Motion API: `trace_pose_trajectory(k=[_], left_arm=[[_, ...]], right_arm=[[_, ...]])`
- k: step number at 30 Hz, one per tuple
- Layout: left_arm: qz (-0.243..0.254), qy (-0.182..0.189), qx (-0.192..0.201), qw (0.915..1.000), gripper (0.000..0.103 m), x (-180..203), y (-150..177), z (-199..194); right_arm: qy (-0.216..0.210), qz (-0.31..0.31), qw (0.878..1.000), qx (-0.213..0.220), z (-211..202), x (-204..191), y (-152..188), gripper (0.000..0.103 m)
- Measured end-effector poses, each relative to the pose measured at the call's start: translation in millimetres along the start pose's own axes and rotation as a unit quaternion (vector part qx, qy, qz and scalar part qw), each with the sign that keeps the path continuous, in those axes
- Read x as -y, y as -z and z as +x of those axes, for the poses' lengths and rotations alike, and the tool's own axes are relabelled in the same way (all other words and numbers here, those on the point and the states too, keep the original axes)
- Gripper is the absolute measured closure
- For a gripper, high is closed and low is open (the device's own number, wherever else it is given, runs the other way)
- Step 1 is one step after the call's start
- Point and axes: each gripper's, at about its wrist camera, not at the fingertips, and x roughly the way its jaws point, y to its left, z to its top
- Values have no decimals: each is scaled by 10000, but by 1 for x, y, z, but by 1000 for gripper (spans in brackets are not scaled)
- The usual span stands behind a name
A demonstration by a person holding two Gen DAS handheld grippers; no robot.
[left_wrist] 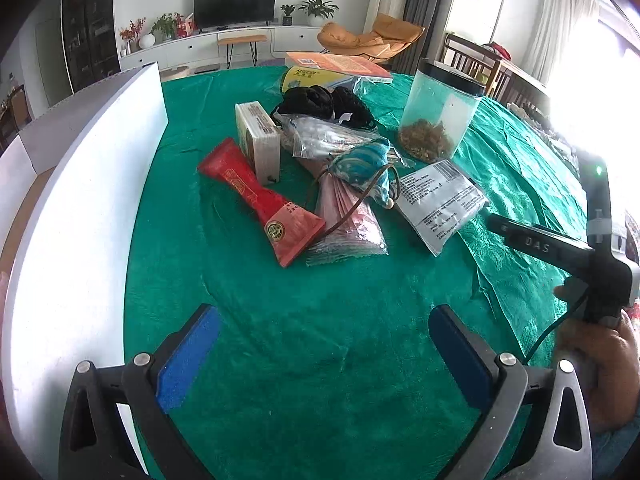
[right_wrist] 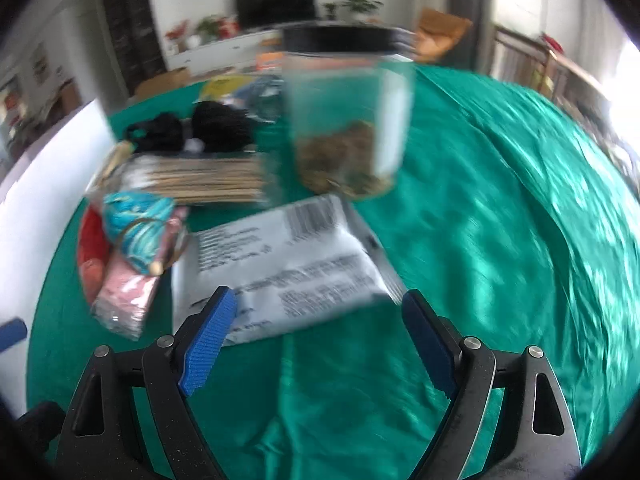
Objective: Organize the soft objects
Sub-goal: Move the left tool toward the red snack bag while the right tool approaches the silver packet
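A pile of soft items lies on the green tablecloth (left_wrist: pixel 320 340): a red packet (left_wrist: pixel 260 200), a pink packet (left_wrist: pixel 352 224), a teal patterned pouch (left_wrist: pixel 364 164), a white printed packet (left_wrist: pixel 440 204), a clear bag (left_wrist: pixel 328 136) and black fabric (left_wrist: pixel 320 102). My left gripper (left_wrist: pixel 324 356) is open and empty, short of the pile. My right gripper (right_wrist: pixel 316 336) is open, its fingers just in front of the white printed packet (right_wrist: pixel 288 264). The right gripper's body also shows at the right edge of the left wrist view (left_wrist: pixel 592 248). The right wrist view is blurred.
A clear jar with a black lid (left_wrist: pixel 440 112) holds brown bits behind the pile. A white box (left_wrist: pixel 258 136) stands by the red packet. A white board (left_wrist: pixel 80 208) rises at the left. Books (left_wrist: pixel 340 66) lie at the far edge.
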Motion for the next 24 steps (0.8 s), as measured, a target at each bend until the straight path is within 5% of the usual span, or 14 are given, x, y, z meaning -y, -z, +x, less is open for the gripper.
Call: trace_pose_trajectory(k=[1, 4, 5, 7, 10, 15, 19, 22, 24], left_arm=[[-12, 29, -30, 10000, 0, 0, 1, 3], [-84, 136, -180, 9997, 0, 3, 1, 13], [-165, 202, -225, 9994, 0, 2, 0, 15], [-322, 358, -248, 9985, 0, 1, -1, 14], [-351, 346, -150, 9987, 0, 3, -4, 7], [-179, 241, 5, 9995, 0, 7, -8, -11], [-62, 156, 83, 9998, 0, 5, -10, -19], [-95, 162, 92, 9998, 0, 0, -10, -18], [-238, 294, 35, 9993, 0, -4, -9, -12]], right_arm=[[534, 171, 9984, -27, 0, 22, 4, 16], [951, 1082, 9894, 164, -15, 90, 8, 16], [943, 1304, 9867, 228, -21, 104, 7, 15], [233, 1598, 9862, 374, -30, 116, 5, 15], [-654, 835, 9940, 284, -33, 73, -4, 15], [-1150, -1145, 9857, 457, -28, -60, 3, 16], [-373, -1937, 9800, 244, -2, -96, 8, 17], [412, -631, 9965, 350, -15, -32, 8, 16], [1137, 190, 9931, 231, -12, 26, 11, 16]])
